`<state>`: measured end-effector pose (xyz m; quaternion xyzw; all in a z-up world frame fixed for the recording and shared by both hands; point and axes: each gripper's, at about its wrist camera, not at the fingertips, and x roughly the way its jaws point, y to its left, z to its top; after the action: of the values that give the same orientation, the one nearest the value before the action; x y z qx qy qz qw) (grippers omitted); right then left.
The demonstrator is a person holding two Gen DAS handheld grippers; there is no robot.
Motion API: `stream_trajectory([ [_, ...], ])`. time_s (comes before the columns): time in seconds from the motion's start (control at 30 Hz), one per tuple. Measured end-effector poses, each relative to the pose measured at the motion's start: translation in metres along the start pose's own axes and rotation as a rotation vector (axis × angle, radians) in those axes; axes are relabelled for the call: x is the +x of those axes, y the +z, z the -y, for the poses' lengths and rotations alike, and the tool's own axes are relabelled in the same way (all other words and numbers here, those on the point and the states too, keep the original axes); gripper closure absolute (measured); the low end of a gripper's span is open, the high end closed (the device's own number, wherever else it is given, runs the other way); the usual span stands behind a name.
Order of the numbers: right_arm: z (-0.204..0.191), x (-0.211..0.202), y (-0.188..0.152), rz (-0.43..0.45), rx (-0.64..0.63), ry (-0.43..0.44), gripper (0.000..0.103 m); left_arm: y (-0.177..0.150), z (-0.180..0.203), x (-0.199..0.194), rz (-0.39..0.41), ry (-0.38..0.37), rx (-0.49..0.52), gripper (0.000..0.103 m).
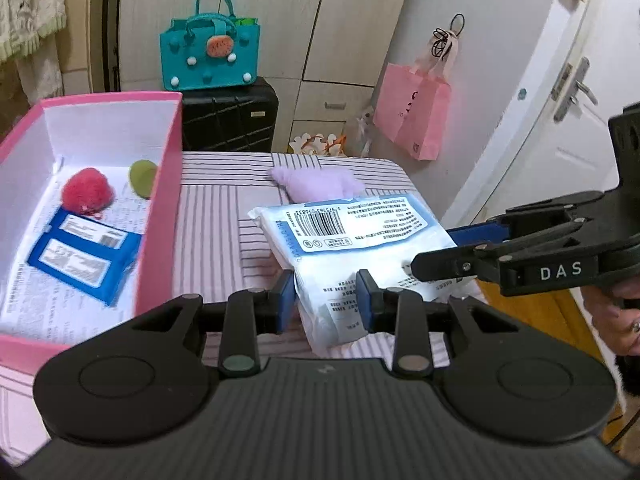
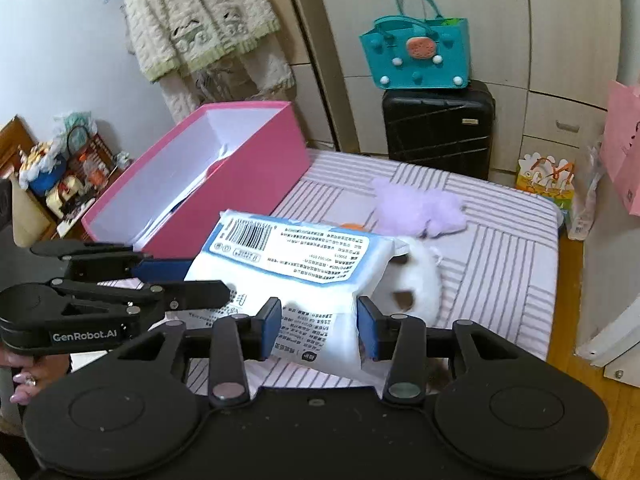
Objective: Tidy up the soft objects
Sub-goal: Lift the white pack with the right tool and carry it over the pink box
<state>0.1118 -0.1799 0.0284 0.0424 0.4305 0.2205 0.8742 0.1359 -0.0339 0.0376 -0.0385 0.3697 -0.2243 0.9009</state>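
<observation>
A big white-and-blue wipes pack (image 1: 352,232) (image 2: 304,256) hangs just above the striped table (image 1: 212,216) (image 2: 500,248), held from both ends. My left gripper (image 1: 326,300) (image 2: 188,280) is shut on its near-left end. My right gripper (image 2: 319,328) (image 1: 434,250) is shut on the other end, and its blue pads touch both sides of the pack. To the left stands a pink box (image 1: 160,240) (image 2: 240,184) holding a red fluffy ball (image 1: 86,194), a green piece (image 1: 142,178) and a small blue wipes pack (image 1: 84,258). On the cloth lie a purple fluffy toy (image 1: 320,184) (image 2: 420,208) and a white plush (image 2: 420,280).
Behind the table stands a black suitcase (image 1: 230,120) (image 2: 436,128) with a teal bag (image 1: 210,56) on top. A pink bag (image 1: 412,116) hangs on the white door at the right. The table's right edge drops to a wooden floor (image 2: 576,360). A small orange thing (image 2: 352,225) peeks from behind the pack.
</observation>
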Motion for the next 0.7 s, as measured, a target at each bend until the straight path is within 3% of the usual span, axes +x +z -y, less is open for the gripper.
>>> stream_trajectory([
  [0.4,-0.075,-0.034,-0.009,0.010,-0.133,-0.039,0.045,-0.019,-0.019,-0.064,-0.024,-0.047,0.040,0.073],
  [0.7,-0.122,-0.059,0.000,0.067,-0.236,-0.039,0.041,-0.021,-0.032,-0.115,0.031,-0.064,0.052,0.073],
])
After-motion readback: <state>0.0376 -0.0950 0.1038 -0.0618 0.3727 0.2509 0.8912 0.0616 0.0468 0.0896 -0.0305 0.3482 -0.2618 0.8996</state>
